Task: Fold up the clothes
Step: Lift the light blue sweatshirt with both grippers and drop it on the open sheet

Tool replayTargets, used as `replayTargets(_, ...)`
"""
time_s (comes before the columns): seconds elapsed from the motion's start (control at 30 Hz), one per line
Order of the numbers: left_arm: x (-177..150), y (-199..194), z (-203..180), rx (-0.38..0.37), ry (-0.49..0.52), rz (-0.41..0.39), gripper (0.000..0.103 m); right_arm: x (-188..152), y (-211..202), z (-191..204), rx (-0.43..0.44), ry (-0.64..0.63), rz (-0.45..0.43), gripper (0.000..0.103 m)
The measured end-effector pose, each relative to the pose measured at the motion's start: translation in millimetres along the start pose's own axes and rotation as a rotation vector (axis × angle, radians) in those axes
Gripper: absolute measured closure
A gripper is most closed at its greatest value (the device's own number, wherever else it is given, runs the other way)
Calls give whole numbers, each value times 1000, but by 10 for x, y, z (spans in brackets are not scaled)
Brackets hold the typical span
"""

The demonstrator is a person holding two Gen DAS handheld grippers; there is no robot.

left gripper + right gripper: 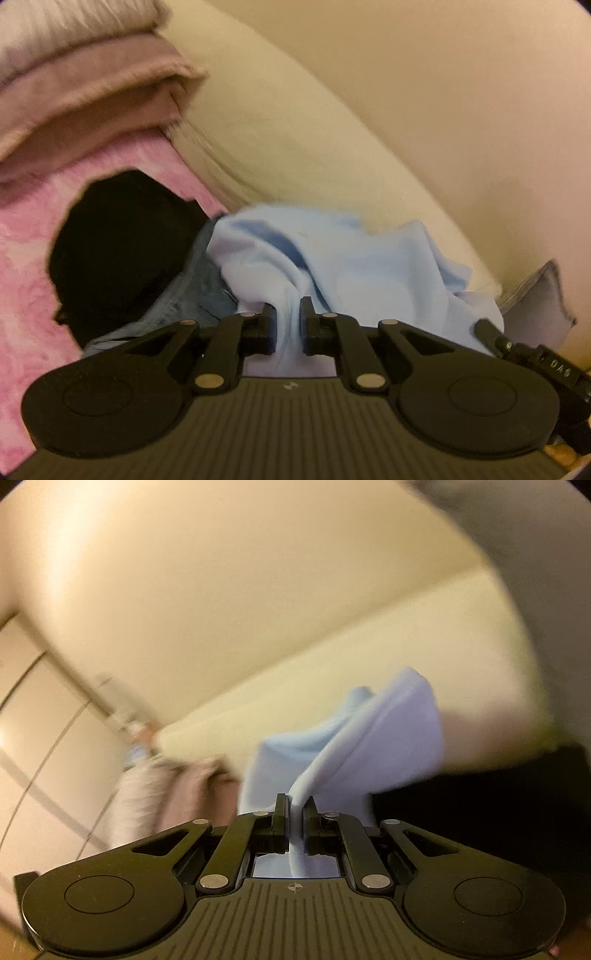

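Between both pairs of fingers hangs the light blue garment (332,266): the left gripper (288,325) clamps a fold at lower centre, the right gripper (294,808) pinches an edge that runs up and right, over the pink bed cover (33,251).

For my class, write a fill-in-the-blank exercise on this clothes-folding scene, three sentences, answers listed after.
1. Both grippers are shut on the same ____ blue garment.
2. The black garment lies on a ____ blanket.
3. The right gripper pinches a ____ of that blue cloth.

Answers: light; pink; fold
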State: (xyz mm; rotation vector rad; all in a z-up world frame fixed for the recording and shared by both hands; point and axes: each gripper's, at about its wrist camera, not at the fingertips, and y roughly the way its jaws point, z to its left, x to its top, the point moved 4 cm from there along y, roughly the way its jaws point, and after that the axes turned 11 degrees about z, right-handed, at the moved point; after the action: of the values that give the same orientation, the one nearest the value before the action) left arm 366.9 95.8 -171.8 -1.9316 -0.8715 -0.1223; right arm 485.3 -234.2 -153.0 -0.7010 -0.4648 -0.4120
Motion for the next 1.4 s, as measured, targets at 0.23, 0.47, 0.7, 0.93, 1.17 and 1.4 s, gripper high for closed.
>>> replayTargets(0.23, -378, -1533, 373, 40, -73, -241, 97, -682, -131, 1354, 283, -236, 75, 98)
replayTargets(0.47, -1226, -3432, 904, 176, -176, -508, 97, -1615, -425, 2671, 586, -406, 195, 98)
replayTargets(0.7, -2320, -4608, 1621, 358, -386, -468, 95, -2793, -688, 3495, 628, -528, 357, 97)
replayTargets(0.93, -3408, -4685, 2110, 589, -518, -181, 93, -4016, -577, 3674, 355, -710, 658, 68)
replayTargets(1.17, -4021, -4606, 1993, 666, -520, -81, 93, -4940, -647, 3626, 90, -960, 833, 67)
replayTargets(1.4, -4473, -4418, 1655, 707, -535, -38, 92, -5089, -956, 3213, 35, -955, 923, 67)
